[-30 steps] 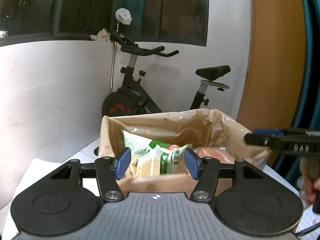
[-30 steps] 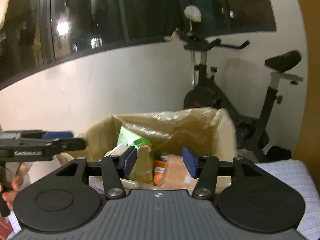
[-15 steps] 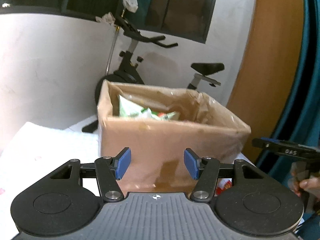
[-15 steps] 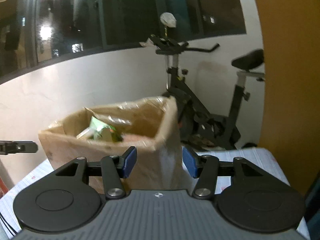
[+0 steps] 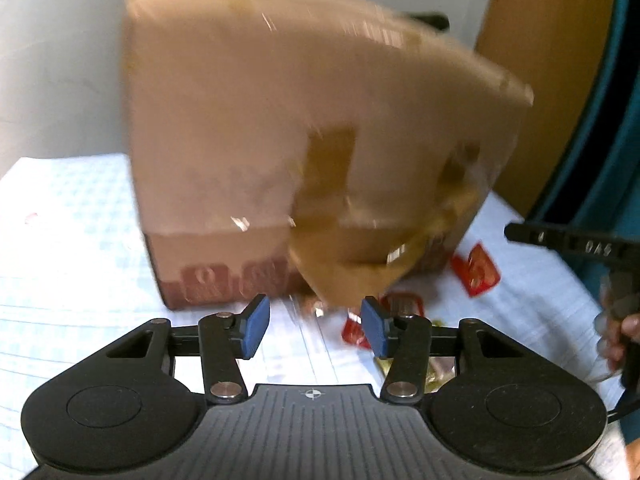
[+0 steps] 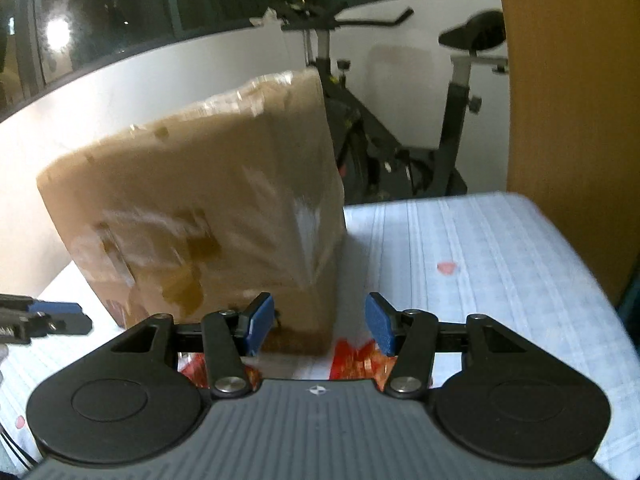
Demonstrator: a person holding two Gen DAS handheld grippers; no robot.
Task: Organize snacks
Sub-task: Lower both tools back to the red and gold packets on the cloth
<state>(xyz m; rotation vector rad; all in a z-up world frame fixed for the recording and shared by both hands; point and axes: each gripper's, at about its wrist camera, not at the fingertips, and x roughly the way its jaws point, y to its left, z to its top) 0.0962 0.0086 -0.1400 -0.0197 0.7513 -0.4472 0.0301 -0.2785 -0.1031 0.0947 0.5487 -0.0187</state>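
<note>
The likeliest slip is a tool nudging the tall cardboard box (image 5: 320,140), which stands close ahead on the cloth-covered desk (image 6: 480,240), or pressing down on the red snack packets (image 5: 476,268) strewn at its near foot, since both tools sit low beside them. The left tool (image 5: 315,326) has just been closing, yet its blue pads stand partly spread with nothing between them. The right tool (image 6: 320,322) is likewise partly spread and empty, above a red packet (image 6: 356,360).
</note>
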